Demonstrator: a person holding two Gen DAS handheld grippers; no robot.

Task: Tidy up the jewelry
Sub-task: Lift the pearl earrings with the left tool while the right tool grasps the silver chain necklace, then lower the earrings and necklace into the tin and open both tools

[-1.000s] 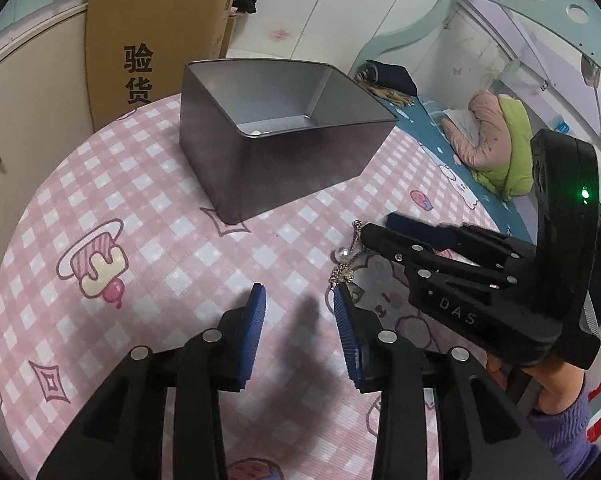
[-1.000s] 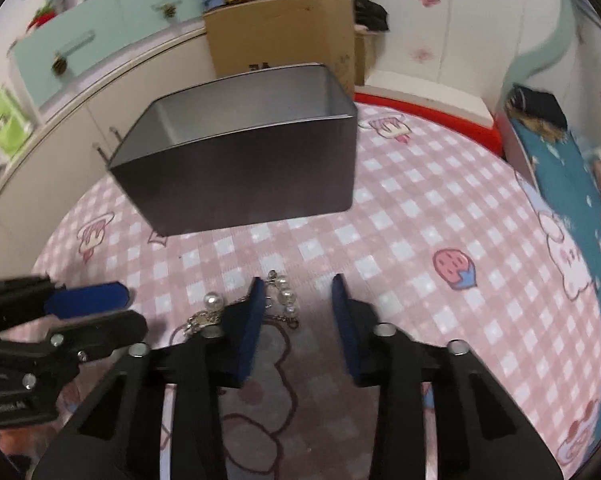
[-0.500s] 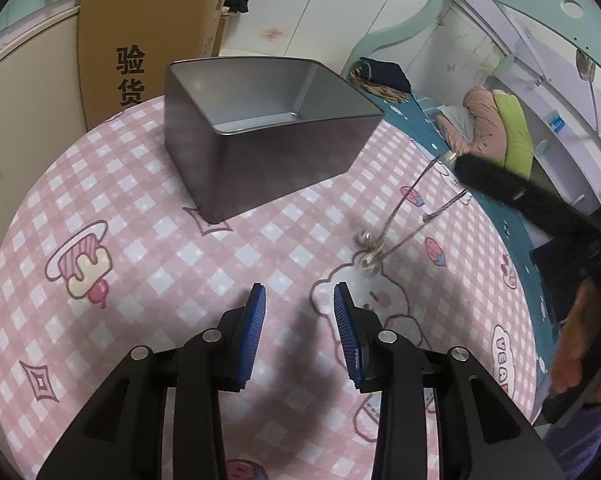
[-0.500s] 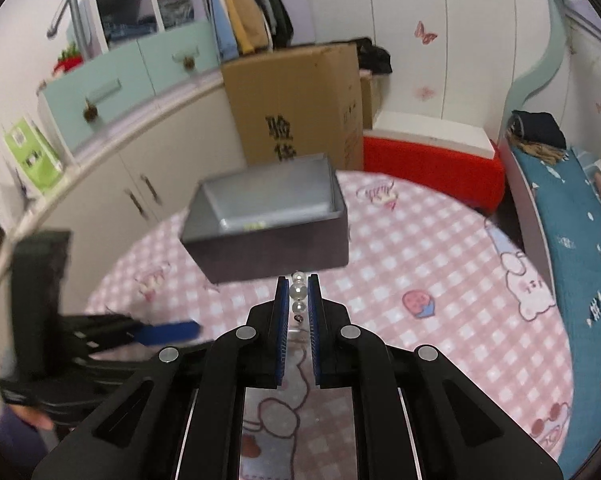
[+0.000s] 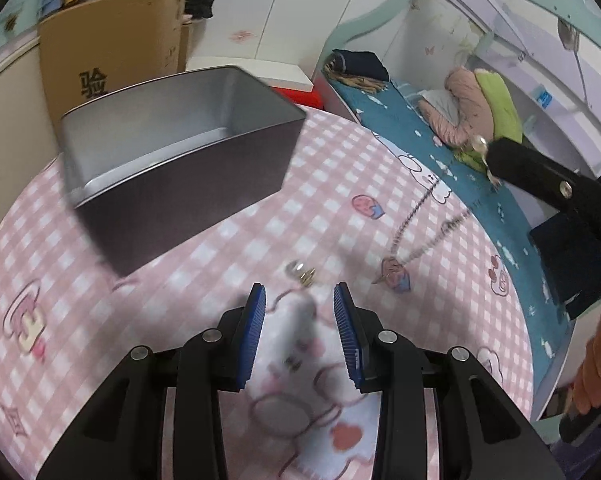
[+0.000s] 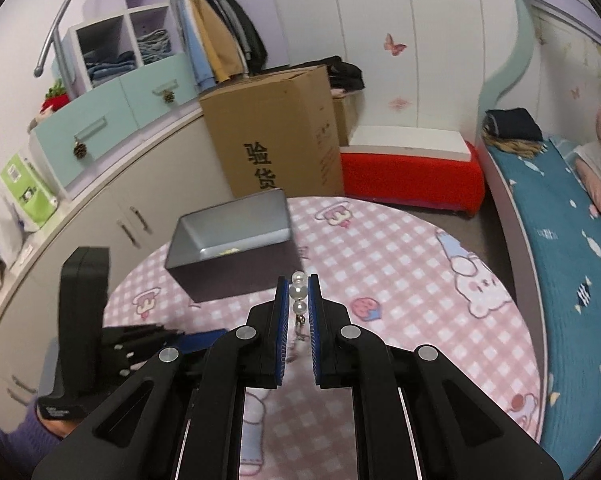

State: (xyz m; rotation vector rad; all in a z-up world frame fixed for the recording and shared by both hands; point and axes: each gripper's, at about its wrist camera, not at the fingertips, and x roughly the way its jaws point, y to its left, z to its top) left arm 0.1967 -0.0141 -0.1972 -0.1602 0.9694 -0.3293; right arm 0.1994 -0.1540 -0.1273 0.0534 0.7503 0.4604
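The gray tin box [image 6: 230,240] sits open on the counter [image 6: 400,272], something small and yellow inside. The right tool [image 6: 298,300] pinches a pearl chain [image 6: 298,292]. The left tool [image 5: 299,320] is half open, holding nothing.

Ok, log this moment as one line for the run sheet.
right tongs: shut on pearl chain, lifted | left tongs: open, nothing between | metal tin: on table, chain not in yet

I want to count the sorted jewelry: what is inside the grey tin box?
Inside the grey tin box, the right wrist view shows only one small pale yellowish piece on the floor. The near wall hides the front of the floor, so more could lie there.
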